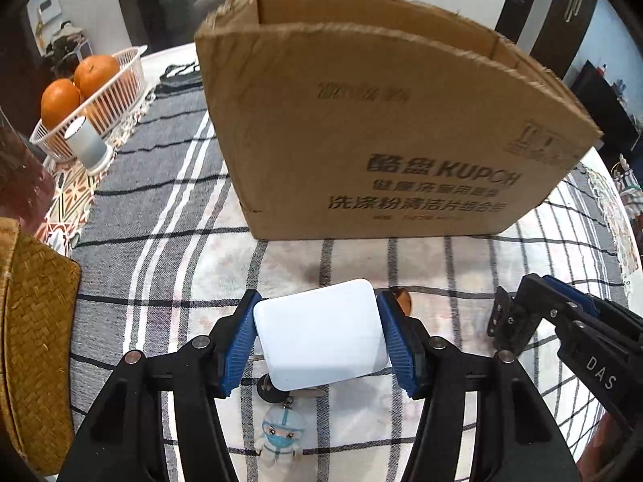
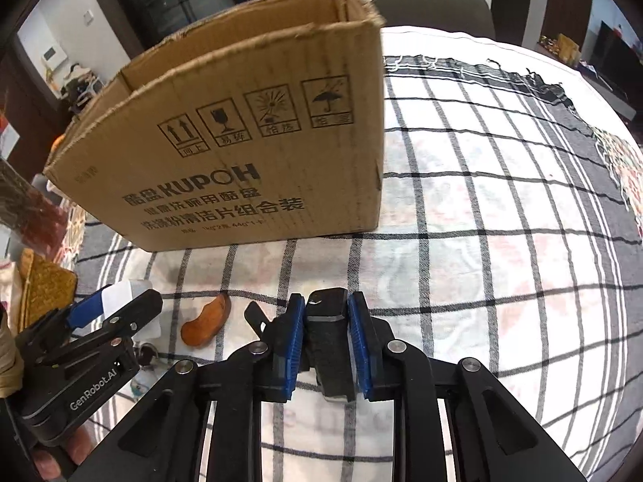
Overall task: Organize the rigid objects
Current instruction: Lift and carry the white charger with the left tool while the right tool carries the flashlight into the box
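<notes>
My left gripper (image 1: 319,339) is shut on a white rounded-square block (image 1: 321,337), held above the checked tablecloth in front of the open cardboard box (image 1: 381,128). Below it lie a key ring (image 1: 277,391) and a small white-suited figurine (image 1: 279,436). My right gripper (image 2: 323,341) is shut on a black rectangular object (image 2: 327,341), in front of the same box (image 2: 241,152). An orange-brown curved piece (image 2: 207,321) lies on the cloth to its left. The left gripper with the white block (image 2: 120,301) shows at the right wrist view's left edge.
A white basket with oranges (image 1: 92,92) and a white cylinder (image 1: 86,144) stand at the back left. A woven mat (image 1: 36,321) lies at the left. The right gripper's body (image 1: 562,329) is close on the right. Checked cloth (image 2: 502,221) spreads to the right of the box.
</notes>
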Motion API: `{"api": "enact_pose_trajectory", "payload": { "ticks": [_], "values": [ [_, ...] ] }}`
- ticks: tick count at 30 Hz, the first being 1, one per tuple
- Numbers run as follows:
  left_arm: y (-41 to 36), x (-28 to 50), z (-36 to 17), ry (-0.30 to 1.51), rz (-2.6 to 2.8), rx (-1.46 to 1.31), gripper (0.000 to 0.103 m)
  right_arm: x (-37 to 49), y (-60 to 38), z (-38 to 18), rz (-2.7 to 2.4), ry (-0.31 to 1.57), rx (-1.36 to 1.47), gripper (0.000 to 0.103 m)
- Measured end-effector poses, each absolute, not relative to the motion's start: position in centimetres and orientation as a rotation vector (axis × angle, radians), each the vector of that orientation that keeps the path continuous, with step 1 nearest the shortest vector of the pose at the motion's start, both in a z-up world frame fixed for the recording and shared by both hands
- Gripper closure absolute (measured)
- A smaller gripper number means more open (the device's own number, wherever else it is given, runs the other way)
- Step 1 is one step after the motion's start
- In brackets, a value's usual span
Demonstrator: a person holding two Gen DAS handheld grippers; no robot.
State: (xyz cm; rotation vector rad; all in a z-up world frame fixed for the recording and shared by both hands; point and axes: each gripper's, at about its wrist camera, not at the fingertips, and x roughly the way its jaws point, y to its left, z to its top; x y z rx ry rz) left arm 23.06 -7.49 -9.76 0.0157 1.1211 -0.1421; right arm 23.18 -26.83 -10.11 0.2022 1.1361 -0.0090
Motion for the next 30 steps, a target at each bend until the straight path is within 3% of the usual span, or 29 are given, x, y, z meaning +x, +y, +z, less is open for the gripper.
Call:
{"api": "enact_pose_trajectory", "payload": {
  "ticks": [16, 30],
  "values": [
    [-7.4, 22.3, -6.4, 1.031, -0.175, 0.016, 0.045, 21.2, -25.5, -7.7, 0.013, 1.035, 0.194, 0.081],
    [-7.2, 21.3, -1.9, 0.913, -0.233, 0.007, 0.045, 19.3, -24.5, -2.4, 0.024, 0.891, 0.158, 0.081]
  ]
}}
